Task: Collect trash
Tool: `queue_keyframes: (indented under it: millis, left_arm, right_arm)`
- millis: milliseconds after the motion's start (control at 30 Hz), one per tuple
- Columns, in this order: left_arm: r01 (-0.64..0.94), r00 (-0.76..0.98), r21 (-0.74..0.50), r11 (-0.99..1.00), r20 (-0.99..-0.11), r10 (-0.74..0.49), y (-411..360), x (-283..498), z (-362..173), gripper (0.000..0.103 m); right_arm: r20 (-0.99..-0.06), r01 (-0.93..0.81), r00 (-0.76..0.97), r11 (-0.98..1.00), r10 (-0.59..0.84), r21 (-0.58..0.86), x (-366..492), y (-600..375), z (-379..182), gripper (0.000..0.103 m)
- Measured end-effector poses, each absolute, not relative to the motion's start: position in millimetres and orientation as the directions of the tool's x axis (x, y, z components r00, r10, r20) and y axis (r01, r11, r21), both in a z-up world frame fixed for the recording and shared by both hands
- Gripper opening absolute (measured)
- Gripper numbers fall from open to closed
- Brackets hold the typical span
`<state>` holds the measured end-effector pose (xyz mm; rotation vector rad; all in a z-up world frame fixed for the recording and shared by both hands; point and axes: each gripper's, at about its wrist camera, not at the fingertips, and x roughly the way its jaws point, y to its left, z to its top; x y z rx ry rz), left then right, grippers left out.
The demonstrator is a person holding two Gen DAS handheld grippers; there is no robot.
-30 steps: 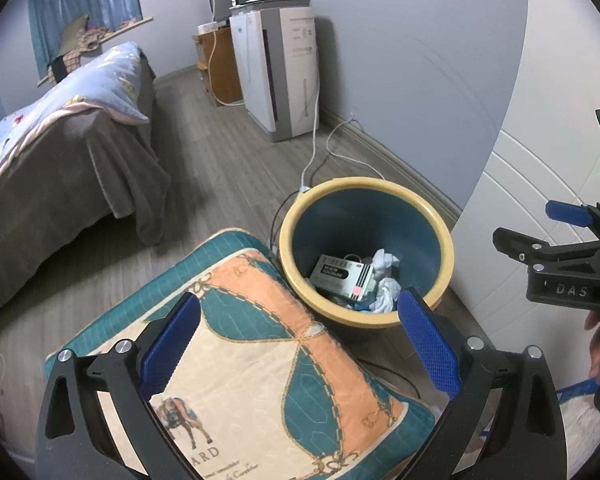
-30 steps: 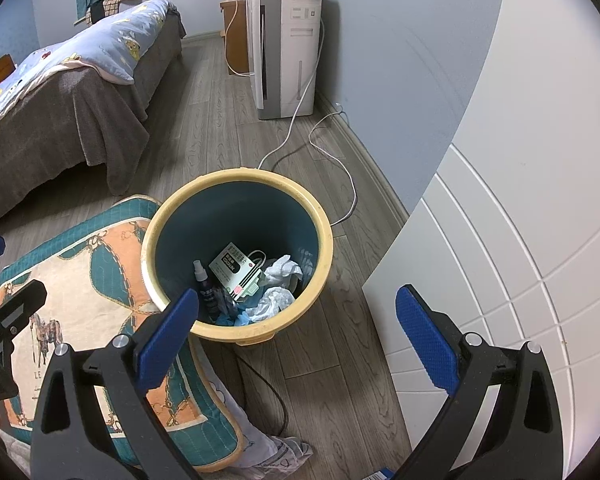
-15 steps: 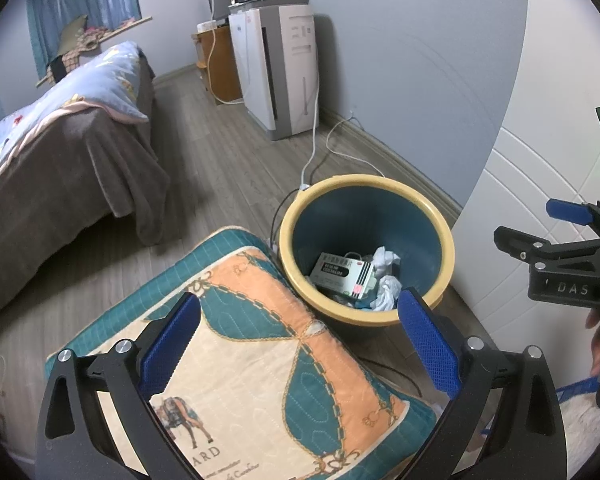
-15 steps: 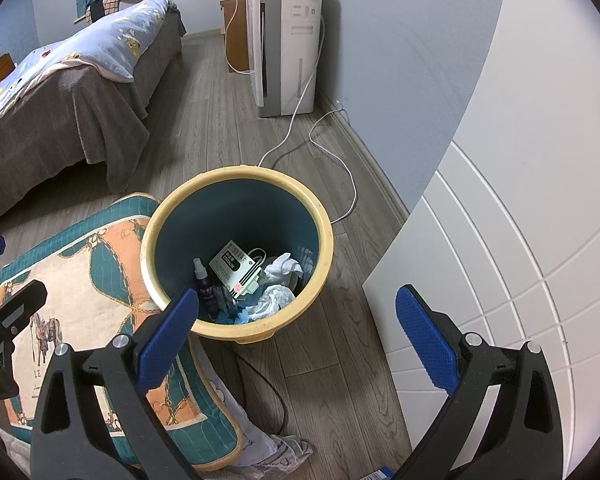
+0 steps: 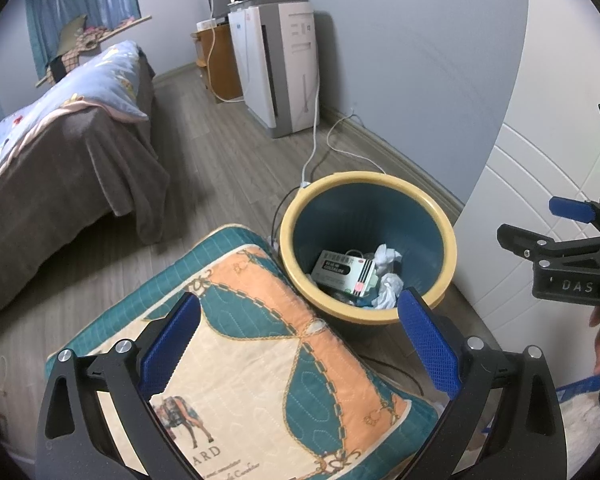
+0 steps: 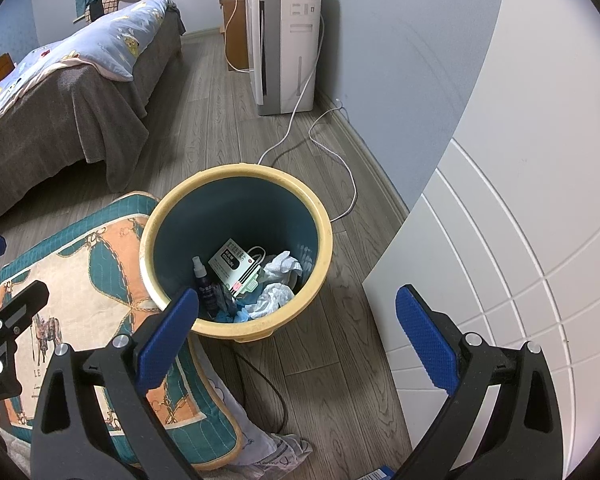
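Note:
A teal bin with a yellow rim (image 5: 448,240) (image 6: 324,240) stands on the wood floor. Inside lie a black-and-white box (image 5: 342,272) (image 6: 234,262), crumpled white tissues (image 5: 388,290) (image 6: 282,266), a dark spray bottle (image 6: 202,276) and blue scraps. My left gripper (image 5: 300,340) is open and empty above a patterned cushion (image 5: 252,352), left of the bin. My right gripper (image 6: 298,332) is open and empty, above the bin's near rim; it also shows at the right edge of the left wrist view (image 5: 556,232).
A bed with a grey cover (image 5: 60,160) (image 6: 60,112) stands at the left. A white air purifier (image 5: 284,68) (image 6: 288,40) stands by the blue wall, its white cable (image 6: 340,152) trailing on the floor. A white panelled cabinet (image 6: 520,240) is at the right. Crumpled paper (image 6: 276,448) lies under the cushion's edge.
Both grippers have shifted only slightly; the bin sits a touch lower in the right wrist view. Both stay open and empty.

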<state>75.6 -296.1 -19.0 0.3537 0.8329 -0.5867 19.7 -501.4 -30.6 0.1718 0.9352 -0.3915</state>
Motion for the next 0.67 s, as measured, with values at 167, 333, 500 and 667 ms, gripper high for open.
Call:
queue_keyframes:
  millis: [167, 333, 500, 667]
  left_arm:
    - [0.617, 0.525, 0.066, 0.784, -0.777, -0.348, -292.2, 75.6, -21.5, 0.098]
    - [0.636, 0.516, 0.058, 0.77, -0.773, -0.368, -288.4, 74.6, -23.6, 0.098]
    - [0.633, 0.529, 0.102, 0.767, -0.781, -0.333, -284.0, 72.2, -27.0, 0.098]
    - [0.603, 0.546, 0.101, 0.791, -0.775, -0.317, -264.0, 73.9, -23.4, 0.098]
  right_arm:
    - [-0.811, 0.401, 0.529, 0.916, -0.251, -0.022, 19.0, -502.2, -31.5, 0.097]
    - [-0.815, 0.406, 0.523, 0.914, -0.249, -0.018, 17.4, -500.9, -34.9, 0.097]
    - [-0.817, 0.426, 0.509, 0.904, -0.272, -0.036, 17.9, -499.3, -36.3, 0.097]
    - [-0.842, 0.505, 0.47, 0.863, -0.266, 0.01, 24.3, -492.1, -40.9, 0.097]
